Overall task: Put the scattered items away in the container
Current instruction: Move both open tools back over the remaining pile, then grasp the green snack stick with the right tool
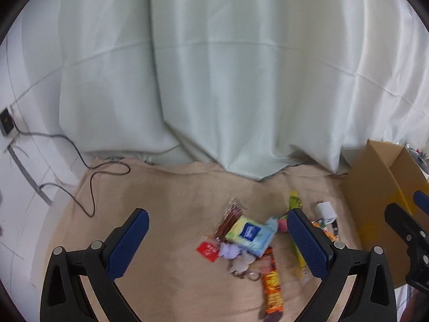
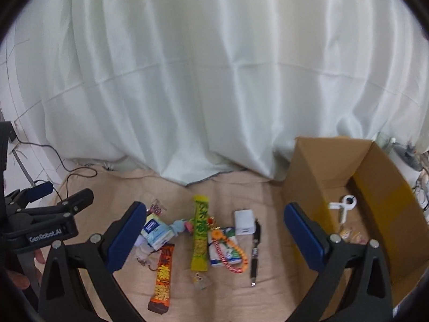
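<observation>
Scattered items lie on a beige cloth (image 2: 268, 289): a blue tissue pack (image 2: 156, 230), an orange snack bar (image 2: 163, 276), a green-yellow tube (image 2: 200, 236), a white charger (image 2: 244, 222), a bead chain (image 2: 228, 249) and a black cable (image 2: 256, 249). To their right stands an open cardboard box (image 2: 316, 171) holding a white clip (image 2: 344, 204). My right gripper (image 2: 214, 206) hovers open above the pile, holding nothing. My left gripper (image 1: 217, 212) is open too, over the tissue pack (image 1: 252, 234), the snack bar (image 1: 272, 287) and a purple plush (image 1: 229, 251). The charger (image 1: 325, 210) lies beyond its right finger.
A white curtain (image 2: 214, 80) hangs behind the cloth. A dark cord (image 1: 91, 185) trails over the cloth's left edge from a wall socket (image 1: 6, 122). The box (image 1: 386, 187) sits at the right, with clutter (image 2: 405, 153) behind it. A hand (image 2: 16, 279) shows at the lower left.
</observation>
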Available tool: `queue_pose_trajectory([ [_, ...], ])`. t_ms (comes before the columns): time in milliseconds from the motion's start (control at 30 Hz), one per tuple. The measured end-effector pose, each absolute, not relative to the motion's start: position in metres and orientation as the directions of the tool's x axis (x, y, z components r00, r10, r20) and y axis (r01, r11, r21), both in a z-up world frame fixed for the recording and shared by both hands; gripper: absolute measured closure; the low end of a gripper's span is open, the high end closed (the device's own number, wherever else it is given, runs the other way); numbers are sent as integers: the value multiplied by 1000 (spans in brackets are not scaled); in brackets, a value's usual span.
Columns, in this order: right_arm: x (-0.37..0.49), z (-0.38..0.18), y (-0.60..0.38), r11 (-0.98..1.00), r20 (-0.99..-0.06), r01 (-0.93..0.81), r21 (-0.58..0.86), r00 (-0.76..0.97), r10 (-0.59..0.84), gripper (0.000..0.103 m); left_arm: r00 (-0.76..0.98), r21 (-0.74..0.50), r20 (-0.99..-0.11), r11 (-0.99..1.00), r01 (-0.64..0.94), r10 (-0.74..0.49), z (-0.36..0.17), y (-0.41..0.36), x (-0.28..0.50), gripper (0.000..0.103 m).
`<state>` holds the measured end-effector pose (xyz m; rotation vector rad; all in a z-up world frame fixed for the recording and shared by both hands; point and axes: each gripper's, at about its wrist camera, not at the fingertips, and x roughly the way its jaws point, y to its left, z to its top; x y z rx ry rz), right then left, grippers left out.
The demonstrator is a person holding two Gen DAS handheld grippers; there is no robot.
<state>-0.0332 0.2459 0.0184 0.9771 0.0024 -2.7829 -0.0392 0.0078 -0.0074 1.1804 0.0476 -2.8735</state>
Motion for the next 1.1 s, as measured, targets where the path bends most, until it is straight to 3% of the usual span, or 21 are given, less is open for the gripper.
queue_pose_trajectory([
  [200,-47,-27,226,-983,-674,163,81,-718,-174,0,-680,-7,-732,-998,56,-33,-61,-10,-41,0],
  [500,-56,-74,209,-978,-715,199,-56,-692,-100,1,-643,64,-762,-997,41,-76,-125,4,-48,0],
  [600,-59,-79,206,-971,-700,226,-74,-706,-111,7,-632,26,-774,-999,37,-43,-130,1,-49,0],
  [733,-71,-93,206,-963,-722,269,-1,-666,-185,27,-640,34,-767,-999,39,-51,-133,-2,-50,0],
  [867,-81,-107,202,-955,-730,297,11,-650,-211,28,-632,38,-774,-999,18,-41,-141,-2,-50,0],
  [1000,-90,-114,200,-955,-740,295,26,-637,-217,50,-617,18,-787,-1000,10,-20,-149,-5,-50,0],
  [1100,-99,-121,198,-955,-760,292,50,-610,-226,53,-620,-3,-785,-1000,17,-8,-147,-10,-52,0],
])
